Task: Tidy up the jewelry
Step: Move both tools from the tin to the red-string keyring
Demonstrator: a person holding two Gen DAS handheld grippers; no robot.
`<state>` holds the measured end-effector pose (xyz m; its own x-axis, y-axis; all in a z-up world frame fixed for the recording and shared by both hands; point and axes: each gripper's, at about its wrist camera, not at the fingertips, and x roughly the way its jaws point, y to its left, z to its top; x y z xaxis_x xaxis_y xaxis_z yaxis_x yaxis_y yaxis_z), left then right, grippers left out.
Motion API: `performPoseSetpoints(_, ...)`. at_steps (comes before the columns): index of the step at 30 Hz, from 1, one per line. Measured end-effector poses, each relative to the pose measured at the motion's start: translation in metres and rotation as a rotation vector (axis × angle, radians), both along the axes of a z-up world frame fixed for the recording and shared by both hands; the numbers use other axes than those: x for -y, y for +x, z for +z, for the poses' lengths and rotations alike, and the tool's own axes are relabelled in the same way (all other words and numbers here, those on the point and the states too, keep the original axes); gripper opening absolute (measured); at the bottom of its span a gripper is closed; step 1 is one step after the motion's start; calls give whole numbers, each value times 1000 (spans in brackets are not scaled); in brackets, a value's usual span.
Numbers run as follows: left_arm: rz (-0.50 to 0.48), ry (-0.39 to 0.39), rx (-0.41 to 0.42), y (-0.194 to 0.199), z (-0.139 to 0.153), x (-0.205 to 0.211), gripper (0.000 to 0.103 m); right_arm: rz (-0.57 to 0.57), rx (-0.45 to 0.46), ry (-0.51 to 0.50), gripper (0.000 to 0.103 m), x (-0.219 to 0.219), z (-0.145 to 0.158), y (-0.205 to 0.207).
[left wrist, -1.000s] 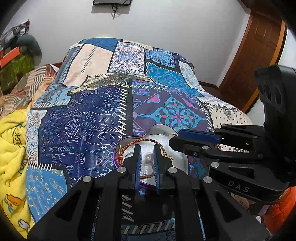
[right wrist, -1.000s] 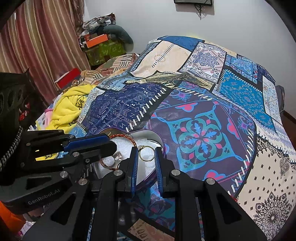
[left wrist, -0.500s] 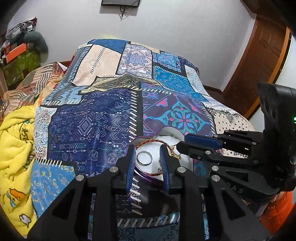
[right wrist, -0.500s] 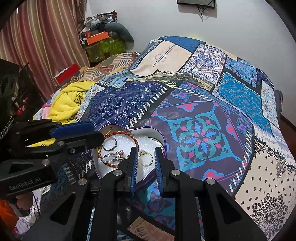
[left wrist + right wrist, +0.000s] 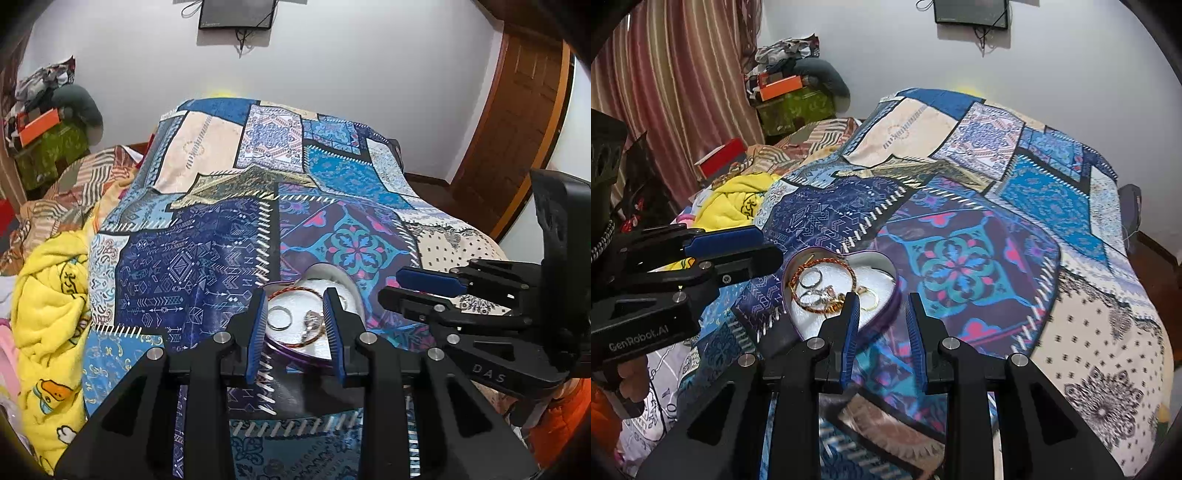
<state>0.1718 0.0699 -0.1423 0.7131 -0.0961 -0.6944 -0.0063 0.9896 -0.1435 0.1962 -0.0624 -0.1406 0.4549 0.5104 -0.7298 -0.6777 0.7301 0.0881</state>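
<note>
Since the earlier frames both grippers have lifted and drawn back from the heart-shaped tin, so its white lining and contents now lie in plain view, and the jaws of both have just been opening with nothing between them. The left gripper stands parted and empty above the tin's near rim; the right gripper is likewise parted and empty, its left finger overlapping the tin's lower right edge in its own view.

The tin sits on the patchwork bedspread, just ahead of and below both tools. Inside lie a twisted orange bangle, a plain silver ring, a stone-set ring and a thin gold ring, all close together.

The tin's point aims toward the person and its lobes away. From the left gripper the tin is straight ahead, centred between its fingers; from the right it lies ahead and to the left. I judge the left hand the better placed for any further reach into the tin.
</note>
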Motion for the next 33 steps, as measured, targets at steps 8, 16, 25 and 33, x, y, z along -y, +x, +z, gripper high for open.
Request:
performPoseSetpoints(8,-33,46,17,-8,12,31,38,-60,7,2,23,37,6,-5)
performPoseSetpoints(16,-88,47,-3,-1,8,66,38,-143,-21,-1,23,79,-1,-1)
performPoseSetpoints(25,-153,34,-89,21,-21,99,39,-214,-119,-7,23,118,-32,11)
performPoseSetpoints(33,-215,25,-158,42,-54,126,39,-221,-170,-6,23,129,-47,18)
